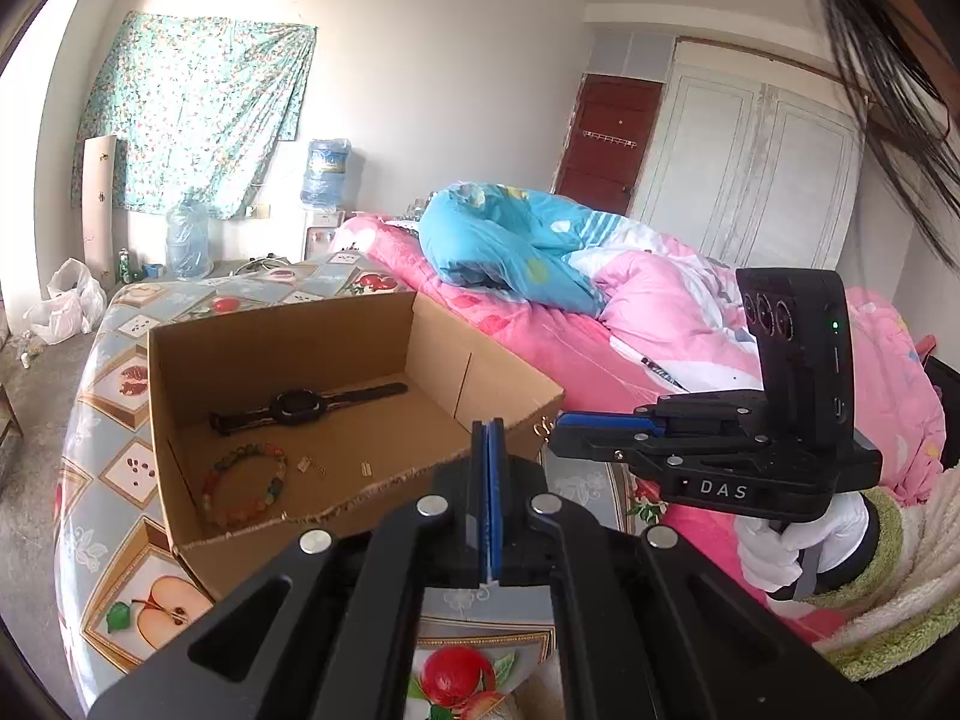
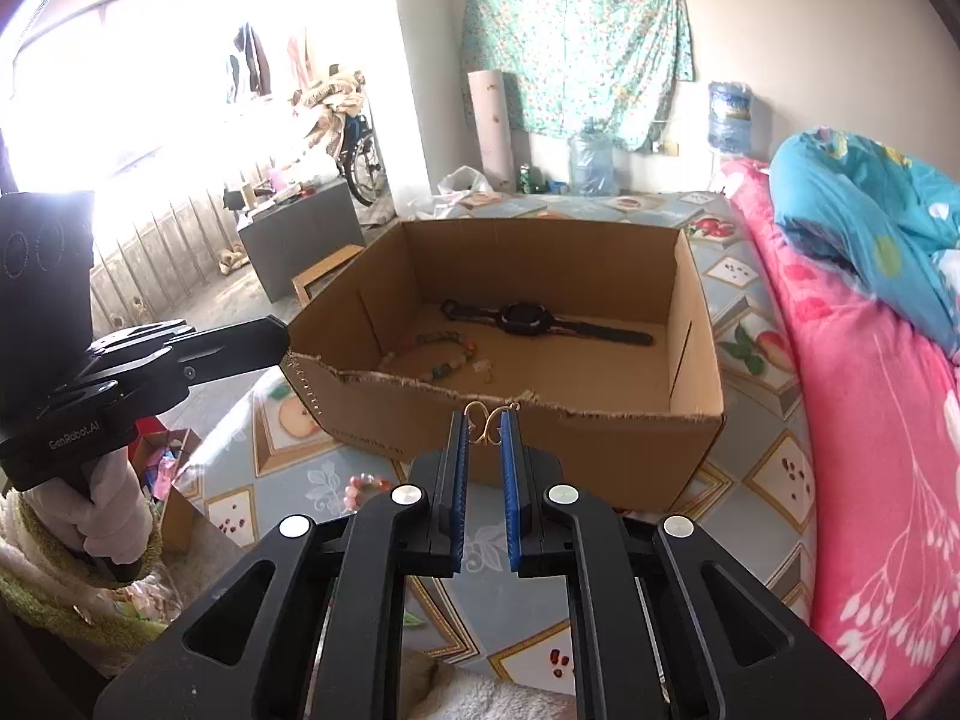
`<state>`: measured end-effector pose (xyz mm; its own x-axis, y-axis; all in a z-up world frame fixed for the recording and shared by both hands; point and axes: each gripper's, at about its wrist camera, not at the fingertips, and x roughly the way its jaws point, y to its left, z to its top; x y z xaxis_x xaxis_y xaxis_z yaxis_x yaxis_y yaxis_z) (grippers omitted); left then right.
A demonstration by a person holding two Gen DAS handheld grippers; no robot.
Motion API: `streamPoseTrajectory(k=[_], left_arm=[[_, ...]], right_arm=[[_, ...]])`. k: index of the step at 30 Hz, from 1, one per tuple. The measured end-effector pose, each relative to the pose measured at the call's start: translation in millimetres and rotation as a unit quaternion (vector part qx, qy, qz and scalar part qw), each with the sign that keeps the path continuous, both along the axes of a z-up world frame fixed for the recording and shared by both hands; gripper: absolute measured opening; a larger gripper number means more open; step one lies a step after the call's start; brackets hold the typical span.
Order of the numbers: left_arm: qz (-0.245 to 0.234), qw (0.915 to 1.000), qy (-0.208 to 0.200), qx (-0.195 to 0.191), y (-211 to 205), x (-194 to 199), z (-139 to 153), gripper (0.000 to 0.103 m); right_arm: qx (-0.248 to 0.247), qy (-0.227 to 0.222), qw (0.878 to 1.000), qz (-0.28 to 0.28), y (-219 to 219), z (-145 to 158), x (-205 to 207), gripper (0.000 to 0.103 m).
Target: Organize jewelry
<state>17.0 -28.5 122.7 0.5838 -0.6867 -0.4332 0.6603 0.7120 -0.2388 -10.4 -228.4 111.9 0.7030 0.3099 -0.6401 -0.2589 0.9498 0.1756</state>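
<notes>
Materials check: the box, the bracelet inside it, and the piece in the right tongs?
Box: corrugated cardboard, matte brown, ragged torn rim.
Bracelet: multicoloured beads, dull sheen; probably stone or glass, can't tell.
Piece held in the right tongs: thin gold-toned wire, shiny curls, likely metal.

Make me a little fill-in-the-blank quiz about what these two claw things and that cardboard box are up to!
1. The right claw holds a small ____-coloured wire ornament between its fingertips.
2. The black watch lies inside the ____.
3. The fingers of the left claw are pressed ____, holding nothing.
4. A pink bead bracelet lies ____ the box, on the patterned cloth.

Missing words: gold; cardboard box; together; outside
</notes>
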Motion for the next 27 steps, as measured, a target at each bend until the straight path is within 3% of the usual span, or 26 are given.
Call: streamPoseTrajectory(k=[4, 8, 13, 19, 25, 27], left_arm=[[0.0, 1.0, 0.001, 0.009, -4.7, 26.1, 14.5, 0.0], [0.001, 0.9978, 0.052, 0.041, -18.8, 70.6, 9.6, 0.0], [-0.004, 0.9886, 0.127, 0.08, -39.4, 127.9, -5.4, 0.0], [-0.013, 0.9664, 0.213, 0.144, -69.9, 199.6, -32.9, 0.0], [-0.021, 0.9414, 0.284, 0.18, -89.0, 239.4, -65.5, 0.001], [-0.016, 0.937, 0.296, 0.185, -92.6, 246.8, -72.1, 0.001]], right_arm=[[0.015, 0.005, 1.0, 0.023, -3.4, 9.9, 21.5, 0.009], [0.025, 0.046, 0.998, 0.04, -5.5, 4.0, 58.7, 0.009], [0.016, 0.129, 0.99, 0.056, -9.2, -16.4, 117.3, 0.009], [-0.017, 0.209, 0.975, 0.072, -7.8, -44.6, 162.3, 0.009], [-0.066, 0.243, 0.964, 0.085, -1.1, -63.5, 180.0, 0.009], [-0.075, 0.25, 0.961, 0.086, -0.8, -67.9, 182.8, 0.009]])
